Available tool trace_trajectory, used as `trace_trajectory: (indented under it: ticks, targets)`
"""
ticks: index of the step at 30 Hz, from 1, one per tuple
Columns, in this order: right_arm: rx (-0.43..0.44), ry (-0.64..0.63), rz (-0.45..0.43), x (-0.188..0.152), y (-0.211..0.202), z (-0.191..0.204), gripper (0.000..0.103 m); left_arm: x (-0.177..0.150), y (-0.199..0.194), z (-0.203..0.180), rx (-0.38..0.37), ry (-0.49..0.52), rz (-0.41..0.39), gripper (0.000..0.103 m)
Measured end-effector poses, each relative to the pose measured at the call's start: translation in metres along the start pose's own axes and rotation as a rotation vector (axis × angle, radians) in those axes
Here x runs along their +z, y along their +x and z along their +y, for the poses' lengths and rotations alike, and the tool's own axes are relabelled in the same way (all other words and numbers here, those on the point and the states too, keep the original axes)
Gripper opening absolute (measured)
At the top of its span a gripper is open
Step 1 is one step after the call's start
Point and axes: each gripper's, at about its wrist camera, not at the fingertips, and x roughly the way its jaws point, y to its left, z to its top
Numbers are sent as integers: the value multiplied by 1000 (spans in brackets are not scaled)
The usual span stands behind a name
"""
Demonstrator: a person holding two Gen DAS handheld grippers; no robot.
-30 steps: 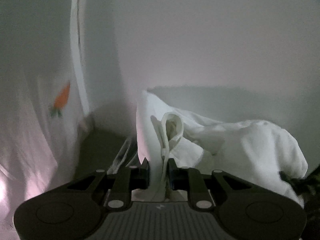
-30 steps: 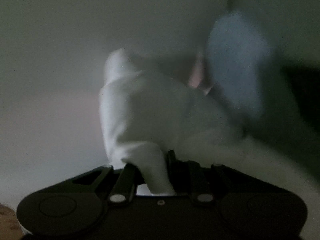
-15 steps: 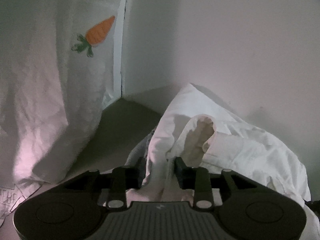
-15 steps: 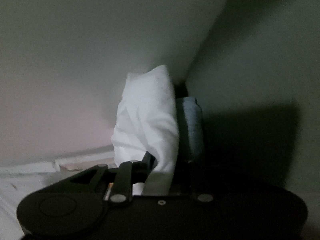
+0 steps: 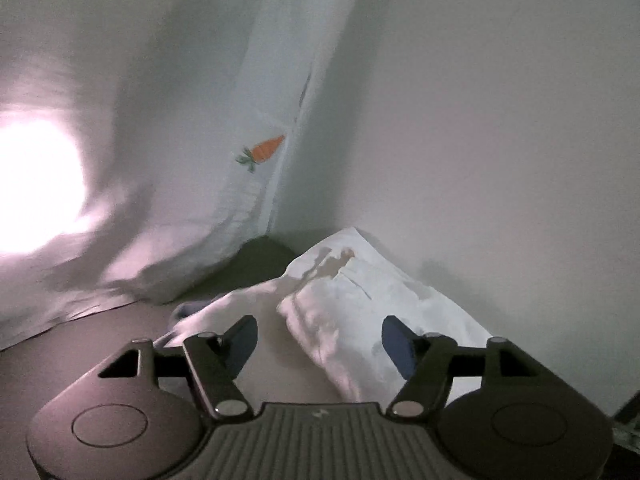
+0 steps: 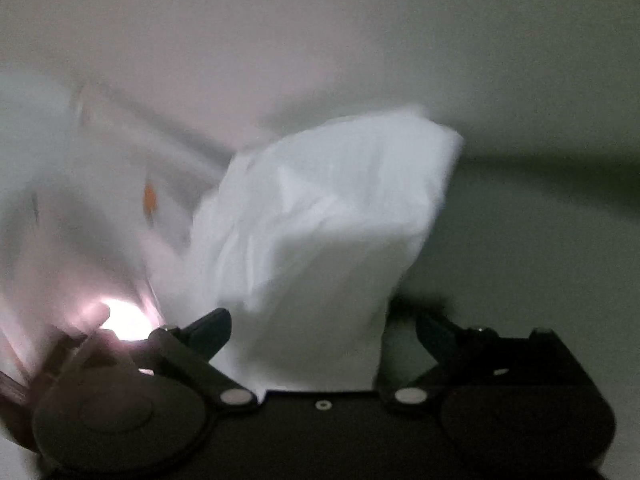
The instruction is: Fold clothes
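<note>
Loosely bunched white garment (image 5: 352, 304), creased.

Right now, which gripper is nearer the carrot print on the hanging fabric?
Cannot tell. Left gripper faces the carrot print beyond the white garment, jaws opening. Right gripper, jaws opening around the cloth, sees only an orange blur.

Dim fisheye views, blown-out pink glare at left, motion blur
</note>
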Motion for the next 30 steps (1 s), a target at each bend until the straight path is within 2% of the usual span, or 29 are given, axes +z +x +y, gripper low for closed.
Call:
trace_trajectory:
  ticks: [2, 3, 4, 6, 9, 14, 17, 21, 23, 26, 30]
  targets:
    - [-63, -267, -15, -4, -21, 9, 100, -19, -39, -5, 46, 19, -25, 77]
    - [-85, -421, -39, -15, -26, 29, 100, -28, -56, -8, 69, 22, -34, 83]
    - [-94, -552, -65, -25, -31, 43, 100, -38, -77, -12, 101, 25, -42, 89]
    - [-76, -763, -112, -46, -45, 65, 100, -56, -118, -19, 150, 32, -82, 91]
    - [30, -815, -114, -56, -61, 79, 100, -80, -173, -31, 193, 22, -167, 103]
    - [155, -844, -124, -89, -110, 102, 103, -109, -260, -41, 271, -14, -314, 103]
    - [226, -851, -117, -113, -135, 117, 103, -128, -313, -43, 320, -77, -394, 103]
    - [296, -872, -110, -145, -160, 127, 103, -161, -368, -42, 467, -195, -447, 103]
    - [307, -895, -117, -166, -176, 131, 103, -183, -392, -48, 543, -189, -467, 103]
    - [316, -950, -110, -200, -203, 138, 103, -211, -429, -52, 547, -161, -389, 103]
    - [349, -980, -112, -244, -248, 138, 103, -249, -477, -62, 612, -196, -351, 103]
